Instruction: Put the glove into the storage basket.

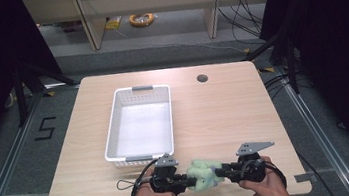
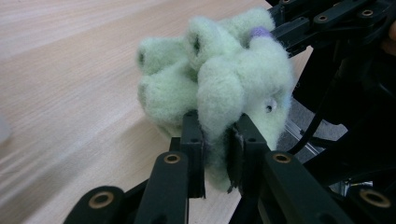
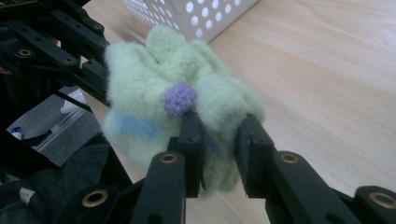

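While two claws, left claw [image 1: 186, 180] and right claw [image 1: 220, 172], clench one plush toy [image 1: 203, 173], one basket [image 1: 143, 158] nearby.

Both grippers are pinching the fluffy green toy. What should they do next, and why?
Probably carry the fuzzy pale-green plush toy forward toward the white perforated plastic basket. The left gripper and right gripper each pinch one side of it near the table's front edge, and the basket lies just ahead.
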Tool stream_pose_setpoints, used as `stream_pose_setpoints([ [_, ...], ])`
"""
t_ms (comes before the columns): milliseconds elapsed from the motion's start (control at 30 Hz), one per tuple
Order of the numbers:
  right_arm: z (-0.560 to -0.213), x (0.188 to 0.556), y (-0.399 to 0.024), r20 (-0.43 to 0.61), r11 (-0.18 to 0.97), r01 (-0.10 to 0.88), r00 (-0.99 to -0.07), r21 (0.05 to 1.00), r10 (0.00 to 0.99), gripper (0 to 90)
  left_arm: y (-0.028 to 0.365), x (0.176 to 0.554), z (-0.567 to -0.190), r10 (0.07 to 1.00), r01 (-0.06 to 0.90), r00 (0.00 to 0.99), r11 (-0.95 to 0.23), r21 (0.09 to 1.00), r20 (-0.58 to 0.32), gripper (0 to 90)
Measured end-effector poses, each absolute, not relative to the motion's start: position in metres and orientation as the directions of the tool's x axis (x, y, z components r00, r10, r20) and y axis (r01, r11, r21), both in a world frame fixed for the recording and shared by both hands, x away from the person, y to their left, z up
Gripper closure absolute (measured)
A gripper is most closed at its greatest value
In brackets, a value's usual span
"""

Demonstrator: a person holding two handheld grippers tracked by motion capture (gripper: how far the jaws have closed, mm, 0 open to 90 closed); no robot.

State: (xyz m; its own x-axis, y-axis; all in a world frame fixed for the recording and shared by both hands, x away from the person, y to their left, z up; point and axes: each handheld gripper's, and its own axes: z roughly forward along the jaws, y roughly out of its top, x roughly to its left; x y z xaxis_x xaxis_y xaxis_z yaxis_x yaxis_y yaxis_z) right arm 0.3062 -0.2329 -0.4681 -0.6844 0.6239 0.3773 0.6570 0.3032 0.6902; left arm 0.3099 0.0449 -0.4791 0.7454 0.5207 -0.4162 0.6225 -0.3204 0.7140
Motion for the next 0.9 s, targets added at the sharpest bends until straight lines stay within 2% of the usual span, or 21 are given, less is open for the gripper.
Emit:
stream_pose_setpoints([
  [33, -0.468, 0.309, -0.233, 0.346, 0.323, 0.626, -0.708, 0.71, 0.616, 74.2, 0.047, 0.311, -0.478, 0.509, 0.615, 0.753, -0.32, 0.72, -0.417, 76.8],
  [100, -0.464, 0.307, -0.23, 0.366, 0.31, 0.647, -0.693, 0.697, 0.621, 74.2, 0.05, 0.311, -0.475, 0.508, 0.614, 0.752, -0.309, 0.727, -0.419, 76.7],
  [433, -0.452, 0.312, -0.211, 0.323, 0.337, 0.599, -0.73, 0.726, 0.602, 74.2, 0.072, 0.31, -0.463, 0.514, 0.612, 0.748, -0.291, 0.736, -0.419, 76.4],
  [700, -0.431, 0.319, -0.193, 0.289, 0.37, 0.528, -0.794, 0.764, 0.535, 74.3, 0.091, 0.309, -0.445, 0.521, 0.61, 0.744, -0.272, 0.745, -0.419, 76.3],
  [767, -0.426, 0.318, -0.19, 0.278, 0.371, 0.536, -0.781, 0.758, 0.56, 74.2, 0.096, 0.31, -0.438, 0.531, 0.608, 0.741, -0.273, 0.746, -0.41, 76.3],
  [833, -0.424, 0.321, -0.185, 0.28, 0.373, 0.52, -0.798, 0.768, 0.534, 74.2, 0.101, 0.311, -0.434, 0.545, 0.607, 0.737, -0.271, 0.747, -0.401, 76.3],
  [900, -0.421, 0.32, -0.181, 0.314, 0.355, 0.553, -0.777, 0.754, 0.545, 74.2, 0.106, 0.314, -0.431, 0.543, 0.626, 0.724, -0.261, 0.735, -0.424, 76.3],
])
